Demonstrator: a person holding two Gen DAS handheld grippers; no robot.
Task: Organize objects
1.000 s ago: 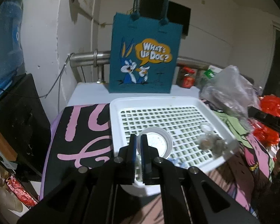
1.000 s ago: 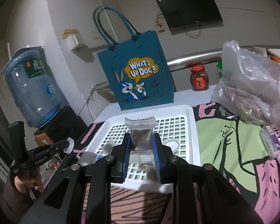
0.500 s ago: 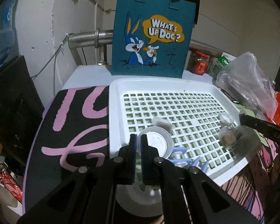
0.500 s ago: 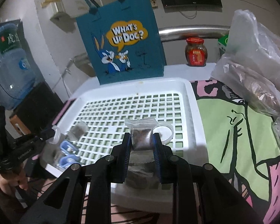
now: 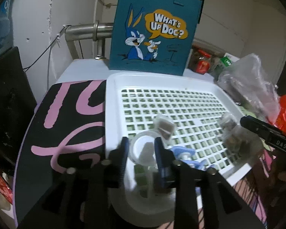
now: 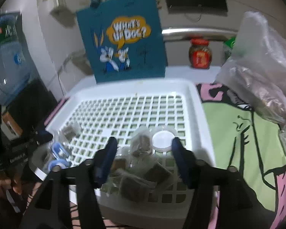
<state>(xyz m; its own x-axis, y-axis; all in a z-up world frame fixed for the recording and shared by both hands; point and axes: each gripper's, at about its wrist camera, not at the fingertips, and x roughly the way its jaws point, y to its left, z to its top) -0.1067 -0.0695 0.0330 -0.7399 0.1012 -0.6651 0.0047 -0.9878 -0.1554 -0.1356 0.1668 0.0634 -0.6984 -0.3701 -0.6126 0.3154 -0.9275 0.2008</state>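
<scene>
With both grippers over the white tray (image 6: 198,103), right gripper (image 6: 144,160) is spread wide above the snack packets (image 6: 141,175) lying in its near corner; left gripper (image 5: 141,152) is parted around a clear lidded cup (image 5: 143,148), contact unclear.

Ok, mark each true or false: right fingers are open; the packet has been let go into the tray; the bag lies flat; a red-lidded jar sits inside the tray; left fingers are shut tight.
1. Right gripper fingers open: true.
2. Packet let go, in the tray: true.
3. Bag lies flat: false, it stands upright behind the tray.
4. Jar inside the tray: false, it stands behind it.
5. Left gripper fingers shut tight: false, they are apart, around a round lid.
</scene>
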